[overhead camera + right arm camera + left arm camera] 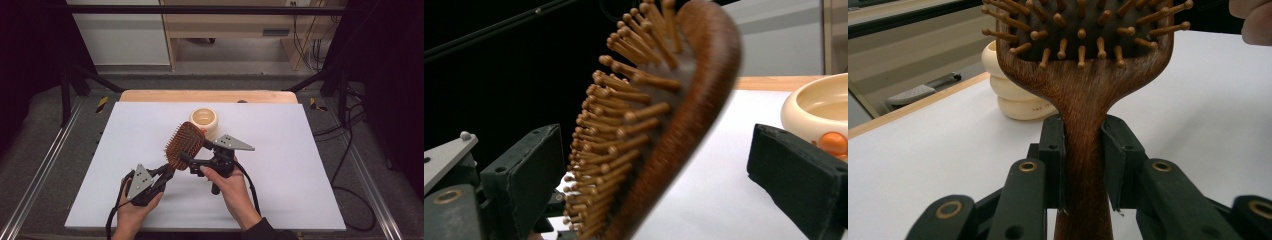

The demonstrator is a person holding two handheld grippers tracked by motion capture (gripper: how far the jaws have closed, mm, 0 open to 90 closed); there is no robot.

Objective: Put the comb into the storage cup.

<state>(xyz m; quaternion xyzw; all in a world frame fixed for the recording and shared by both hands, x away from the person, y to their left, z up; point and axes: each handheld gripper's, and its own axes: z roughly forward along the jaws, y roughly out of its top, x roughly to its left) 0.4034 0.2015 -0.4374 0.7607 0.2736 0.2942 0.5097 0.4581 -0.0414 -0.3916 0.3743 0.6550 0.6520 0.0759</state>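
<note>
A brown wooden hairbrush [185,145] with tan bristles hangs tilted above the white table, head up and away from the person. My left gripper [167,172] is shut on its handle; in the left gripper view both black jaws press the handle [1083,150] just below the head. My right gripper [194,151] is open, with one jaw on each side of the brush head [684,115]. The left jaw sits close to the bristles, and the right jaw stands apart from the brush's back. A cream ribbed bowl [204,120] stands right behind the brush.
The white sheet [280,165] covers most of the table, and a wooden edge [150,95] shows at the far side. A small orange ball [833,142] shows at the cream bowl [819,107]. Metal frame rails and cables run along both sides.
</note>
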